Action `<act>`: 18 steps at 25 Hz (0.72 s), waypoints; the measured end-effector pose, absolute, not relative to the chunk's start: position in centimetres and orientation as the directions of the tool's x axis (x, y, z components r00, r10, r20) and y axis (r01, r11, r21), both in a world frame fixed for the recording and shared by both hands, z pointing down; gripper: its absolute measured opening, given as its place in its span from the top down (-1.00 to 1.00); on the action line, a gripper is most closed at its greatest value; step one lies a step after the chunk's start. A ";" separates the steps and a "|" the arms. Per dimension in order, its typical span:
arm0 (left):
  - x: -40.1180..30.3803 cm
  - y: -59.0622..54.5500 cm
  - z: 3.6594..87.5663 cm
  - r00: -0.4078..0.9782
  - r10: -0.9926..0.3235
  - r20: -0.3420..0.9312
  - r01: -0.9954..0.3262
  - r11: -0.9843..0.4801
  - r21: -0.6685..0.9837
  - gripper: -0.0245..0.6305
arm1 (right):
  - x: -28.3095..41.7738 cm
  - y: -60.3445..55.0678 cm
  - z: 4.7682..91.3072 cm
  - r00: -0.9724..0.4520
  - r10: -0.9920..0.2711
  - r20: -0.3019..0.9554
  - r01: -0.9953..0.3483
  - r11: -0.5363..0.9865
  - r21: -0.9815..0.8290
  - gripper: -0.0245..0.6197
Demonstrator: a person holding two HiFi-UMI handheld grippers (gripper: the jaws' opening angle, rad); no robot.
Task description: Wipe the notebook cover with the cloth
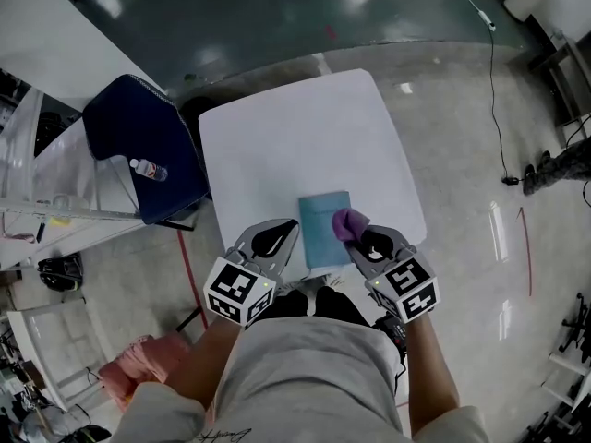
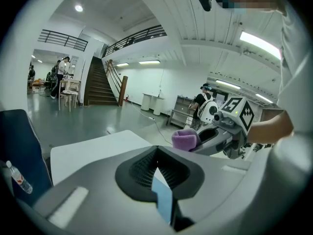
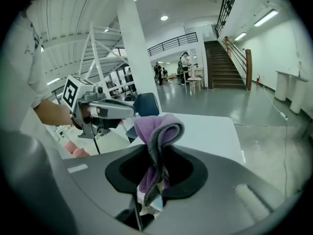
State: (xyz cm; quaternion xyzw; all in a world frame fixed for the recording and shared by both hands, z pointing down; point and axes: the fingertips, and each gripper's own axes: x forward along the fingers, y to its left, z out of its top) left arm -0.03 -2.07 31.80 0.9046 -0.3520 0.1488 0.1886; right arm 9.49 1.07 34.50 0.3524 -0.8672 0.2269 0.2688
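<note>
1. The notebook (image 1: pixel 323 233) lies flat at the near edge of the white table (image 1: pixel 295 137), close to the person, so both tools reach it easily.
2. The left gripper (image 1: pixel 288 233) sits at the notebook's left edge. Its own view shows the jaws clenched on a thin blue sheet, which looks like the cover or its edge. This is probably meant to pin the book so it cannot slide under the rubbing.
3. The right gripper (image 1: pixel 360 238) is clamped on the purple cloth (image 1: pixel 348 222). The cloth is bunched, with a fold bulging past the jaw tips, which gives a soft pad to wipe with.
4. From the head view, that pad sits over the notebook's right edge. Whether it presses on the cover cannot be told.
5. Most of the cover is still uncovered by the cloth, so the wiping seems to be at or near its start. The next move likely calls for sweeping leftward across it.
6. A blue chair (image 1: pixel 138 146) holding a water bottle (image 1: pixel 148 169) stands well apart, to the left.
</note>
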 end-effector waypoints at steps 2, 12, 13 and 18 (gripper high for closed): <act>0.2 -1.8 31.2 0.707 -0.582 0.401 -0.694 -0.680 0.237 0.93 | 9.7 1.1 33.6 -0.619 -0.504 0.602 -0.738 0.636 -0.226 0.60; -0.4 -0.1 29.6 0.706 -0.593 0.388 -0.698 -0.674 0.241 0.93 | 7.7 1.7 30.8 -0.687 -0.534 0.492 -0.712 0.628 -0.312 0.60; -0.5 -0.1 29.4 0.702 -0.597 0.389 -0.702 -0.672 0.235 0.93 | 7.7 1.7 30.7 -0.688 -0.534 0.491 -0.711 0.630 -0.311 0.60; -1.2 0.3 29.2 0.698 -0.598 0.395 -0.706 -0.668 0.235 0.93 | 7.2 2.0 30.2 -0.700 -0.537 0.470 -0.703 0.635 -0.322 0.60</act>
